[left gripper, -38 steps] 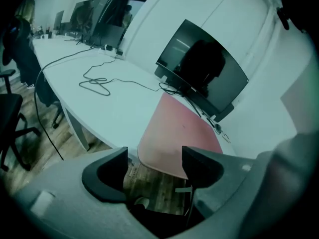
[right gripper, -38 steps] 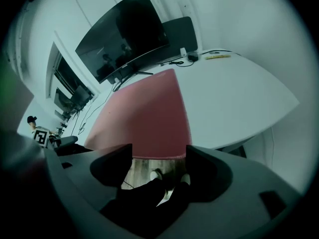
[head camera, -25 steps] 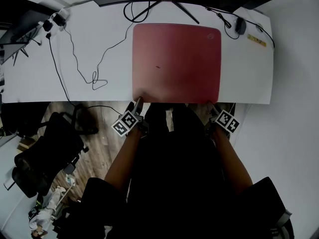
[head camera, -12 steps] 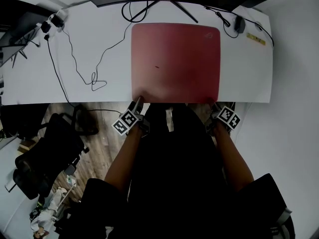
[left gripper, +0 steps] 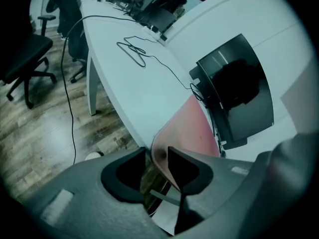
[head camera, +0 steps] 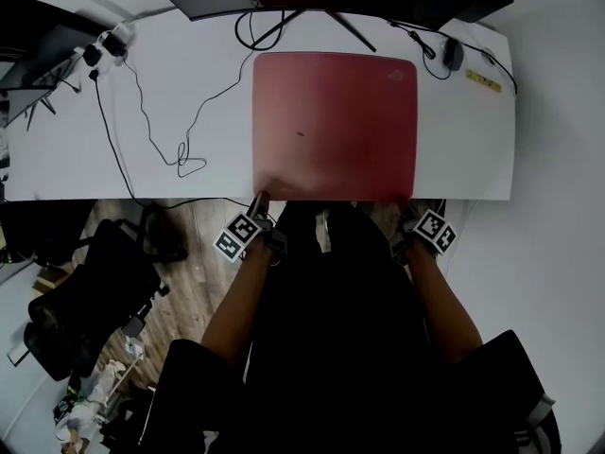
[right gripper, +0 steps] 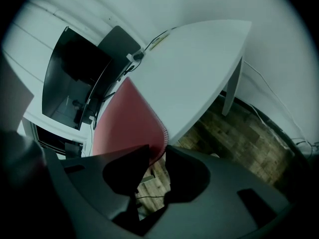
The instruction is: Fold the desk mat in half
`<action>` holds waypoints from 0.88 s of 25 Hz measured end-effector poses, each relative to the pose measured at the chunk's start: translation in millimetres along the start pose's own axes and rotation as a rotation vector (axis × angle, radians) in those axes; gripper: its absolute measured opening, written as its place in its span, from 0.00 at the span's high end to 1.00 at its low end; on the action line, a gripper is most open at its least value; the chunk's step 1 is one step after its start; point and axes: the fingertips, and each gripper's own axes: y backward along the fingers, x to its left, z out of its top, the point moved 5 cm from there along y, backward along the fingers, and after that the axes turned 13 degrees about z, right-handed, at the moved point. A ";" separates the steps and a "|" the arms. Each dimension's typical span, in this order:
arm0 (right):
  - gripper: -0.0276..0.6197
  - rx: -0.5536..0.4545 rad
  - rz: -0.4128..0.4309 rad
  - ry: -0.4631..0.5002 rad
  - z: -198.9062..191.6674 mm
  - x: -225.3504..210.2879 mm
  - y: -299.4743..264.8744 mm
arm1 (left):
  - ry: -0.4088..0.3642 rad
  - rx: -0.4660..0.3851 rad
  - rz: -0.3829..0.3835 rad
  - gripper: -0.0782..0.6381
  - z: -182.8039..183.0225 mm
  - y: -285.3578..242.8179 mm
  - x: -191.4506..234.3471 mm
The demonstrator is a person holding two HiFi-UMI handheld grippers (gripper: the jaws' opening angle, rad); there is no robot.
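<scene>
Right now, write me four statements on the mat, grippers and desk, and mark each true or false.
1. The mat is folded in half. False: it lies flat on the desk.
2. The left gripper and right gripper each have a near mat corner between the jaws. True; the jaws have just been closing.
3. The mat is blue. False: red.
4. A cable lies on the desk left of the mat. True.
</scene>
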 end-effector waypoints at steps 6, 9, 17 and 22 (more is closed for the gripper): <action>0.92 -0.049 0.048 0.016 0.3 5.4 8.3 | 0.034 0.016 -0.023 0.80 -1.2 7.9 3.5; 0.93 -0.064 0.058 0.001 1.0 6.5 7.3 | 0.022 0.014 -0.042 0.82 1.2 10.7 0.4; 0.93 -0.100 0.098 -0.038 0.8 12.3 11.8 | -0.004 0.033 -0.072 0.85 4.5 18.2 -5.9; 0.93 -0.125 0.115 -0.036 0.6 21.6 16.7 | -0.044 0.051 -0.107 0.85 10.2 25.8 -15.5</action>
